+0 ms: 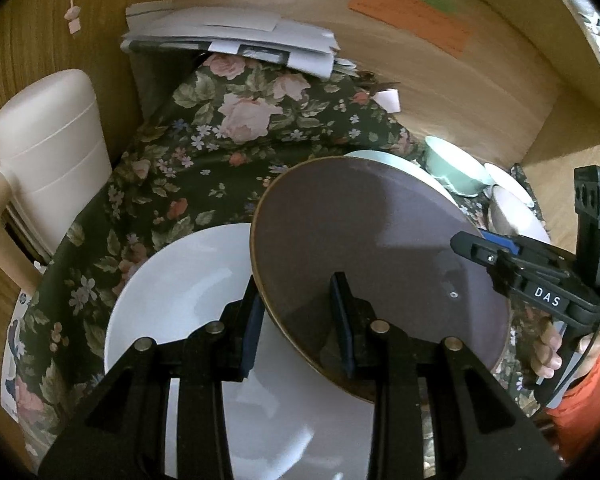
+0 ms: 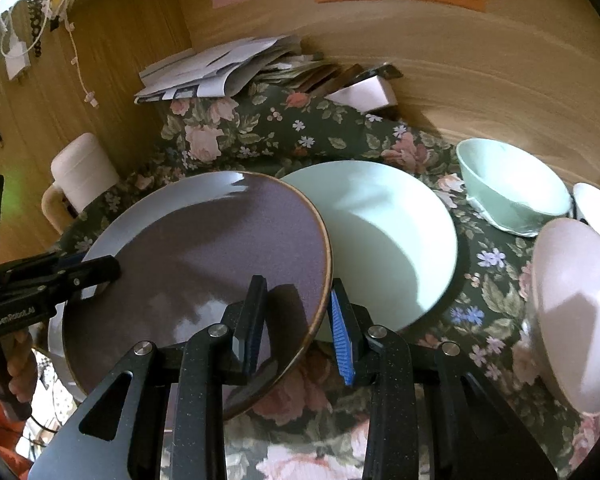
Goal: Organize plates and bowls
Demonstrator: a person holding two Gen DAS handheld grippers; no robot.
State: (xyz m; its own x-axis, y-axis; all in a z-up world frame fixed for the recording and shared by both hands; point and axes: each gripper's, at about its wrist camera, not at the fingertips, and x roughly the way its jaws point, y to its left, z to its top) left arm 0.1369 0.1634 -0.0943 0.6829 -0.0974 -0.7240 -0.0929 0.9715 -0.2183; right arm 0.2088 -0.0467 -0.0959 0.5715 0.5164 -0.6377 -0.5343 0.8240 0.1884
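A mauve-brown plate (image 1: 380, 240) with a darker rim hangs tilted above the table, held at two opposite edges. My left gripper (image 1: 296, 292) is shut on its near-left rim, one pad under the rim and one on its face. My right gripper (image 2: 298, 292) is shut on the opposite rim of the same plate (image 2: 204, 256). Each gripper shows in the other's view: the right gripper (image 1: 472, 248) and the left gripper (image 2: 100, 268). Below the held plate lies a white plate (image 1: 172, 280), and a pale green plate (image 2: 388, 240) lies beside it, partly covered.
A green bowl (image 2: 512, 184), a pink bowl (image 2: 576, 312) and a white bowl (image 2: 596, 208) stand at the right on the floral cloth (image 1: 204, 148). A beige lidded jug (image 1: 48, 152) stands at the left and a pile of papers (image 1: 228, 36) at the back. Wooden walls enclose the space.
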